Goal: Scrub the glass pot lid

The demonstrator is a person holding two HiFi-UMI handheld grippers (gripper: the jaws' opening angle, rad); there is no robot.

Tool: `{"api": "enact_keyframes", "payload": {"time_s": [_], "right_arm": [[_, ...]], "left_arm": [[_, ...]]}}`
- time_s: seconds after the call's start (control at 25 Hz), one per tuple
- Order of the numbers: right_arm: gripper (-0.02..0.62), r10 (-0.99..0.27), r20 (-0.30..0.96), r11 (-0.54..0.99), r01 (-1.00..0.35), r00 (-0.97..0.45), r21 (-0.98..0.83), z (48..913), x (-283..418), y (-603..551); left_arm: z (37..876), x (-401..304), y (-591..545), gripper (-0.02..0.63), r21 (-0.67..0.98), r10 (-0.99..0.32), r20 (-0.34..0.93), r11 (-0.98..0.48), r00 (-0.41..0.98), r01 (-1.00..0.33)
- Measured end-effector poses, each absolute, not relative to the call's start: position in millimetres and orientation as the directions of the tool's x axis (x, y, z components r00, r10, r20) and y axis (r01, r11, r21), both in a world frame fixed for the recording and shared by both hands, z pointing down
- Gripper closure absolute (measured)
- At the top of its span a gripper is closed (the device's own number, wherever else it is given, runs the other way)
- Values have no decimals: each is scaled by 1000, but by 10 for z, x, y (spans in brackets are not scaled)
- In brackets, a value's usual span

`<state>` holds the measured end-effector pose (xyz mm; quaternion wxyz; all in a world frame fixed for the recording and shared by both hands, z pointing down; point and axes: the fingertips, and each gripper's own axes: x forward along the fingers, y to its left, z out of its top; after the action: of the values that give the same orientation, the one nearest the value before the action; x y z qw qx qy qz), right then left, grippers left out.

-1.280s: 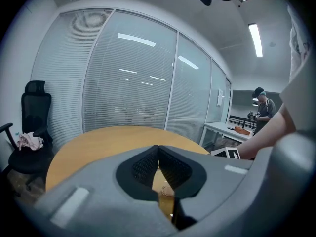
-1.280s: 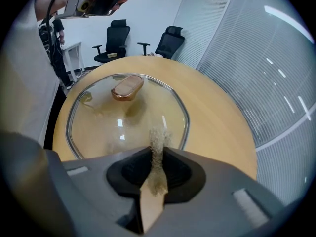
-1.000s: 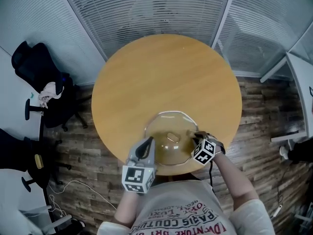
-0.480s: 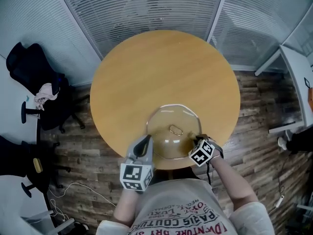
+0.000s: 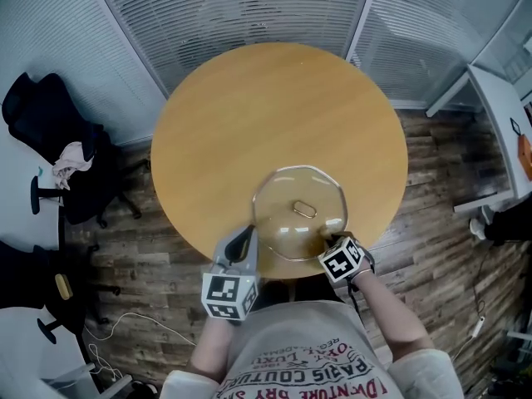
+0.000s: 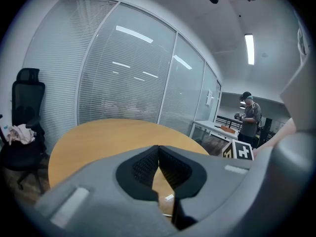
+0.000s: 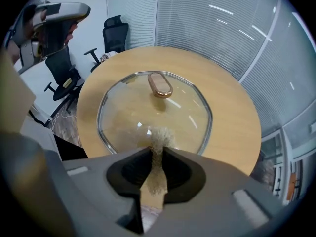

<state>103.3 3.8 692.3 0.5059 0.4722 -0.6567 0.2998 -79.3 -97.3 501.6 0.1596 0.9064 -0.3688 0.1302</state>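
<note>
- Where the head view looks down, the glass pot lid (image 5: 299, 213) lies on the round table (image 5: 274, 98) near its 6 o'clock edge
- Left gripper view: the left gripper (image 6: 158, 149) has its jaws pressed together on nothing
- Right gripper view: the right gripper (image 7: 157, 154) pinches a tan scrub pad (image 7: 158, 139), its tip on the glass at the lid's 6 o'clock
</note>
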Motion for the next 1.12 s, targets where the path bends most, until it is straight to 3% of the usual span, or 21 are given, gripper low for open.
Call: {"api": "enact_keyframes", "payload": {"time_s": [0.36, 1.12], "right_arm": [[531, -310, 945, 333, -943, -103, 6, 6882, 649, 114], [531, -237, 932, 536, -837, -275, -110, 6832, -126, 107]], "left_arm": [[5033, -953, -992, 598, 211, -623, 347, -676, 701, -706], [5063, -1337, -1083, 598, 221, -693, 351, -593, 630, -774]]}}
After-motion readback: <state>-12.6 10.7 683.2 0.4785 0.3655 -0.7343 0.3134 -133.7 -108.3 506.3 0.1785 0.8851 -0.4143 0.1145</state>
